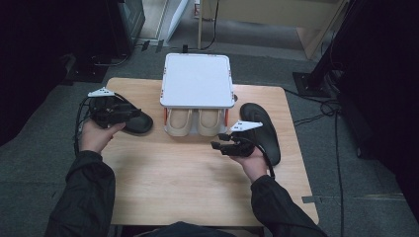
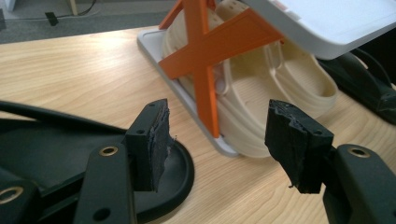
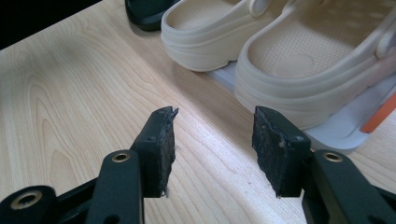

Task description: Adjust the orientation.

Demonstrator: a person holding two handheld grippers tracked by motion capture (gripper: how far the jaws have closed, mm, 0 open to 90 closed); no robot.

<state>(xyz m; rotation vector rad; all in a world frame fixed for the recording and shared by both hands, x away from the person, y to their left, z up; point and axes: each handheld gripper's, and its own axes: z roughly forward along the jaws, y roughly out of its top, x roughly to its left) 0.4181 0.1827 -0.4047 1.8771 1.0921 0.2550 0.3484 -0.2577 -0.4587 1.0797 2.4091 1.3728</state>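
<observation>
At the back of the table point(image 1: 188, 187): a white rack point(image 1: 196, 79) with orange struts point(image 2: 205, 56), clogs point(image 1: 179, 121) tucked side by side on its lower shelf, heels facing the person. Probably parked there to keep the pair together and leave the flat top free.

To either side of the rack, flat on the wood: the left sandal point(image 1: 141, 122) just beside it, the right sandal point(image 1: 264, 128) near the table's right edge. Likely the things to be handled, since both lie loose and within reach of a hand each.

Over the left sandal: the left gripper point(image 1: 116, 112), carried in the left hand point(image 1: 96, 136), forearm in from the lower left, nose aimed right toward the rack's near corner. Jaws spread wide with nothing between them; one pad hangs above the sandal's rim, though contact cannot be judged from here.

In front of the clogs: the right gripper point(image 1: 221, 140), held in the right hand point(image 1: 252, 163), wrist turned so it points left and forward, low over bare wood. Jaws likewise parted and empty, the right sandal just behind the hand.
</observation>
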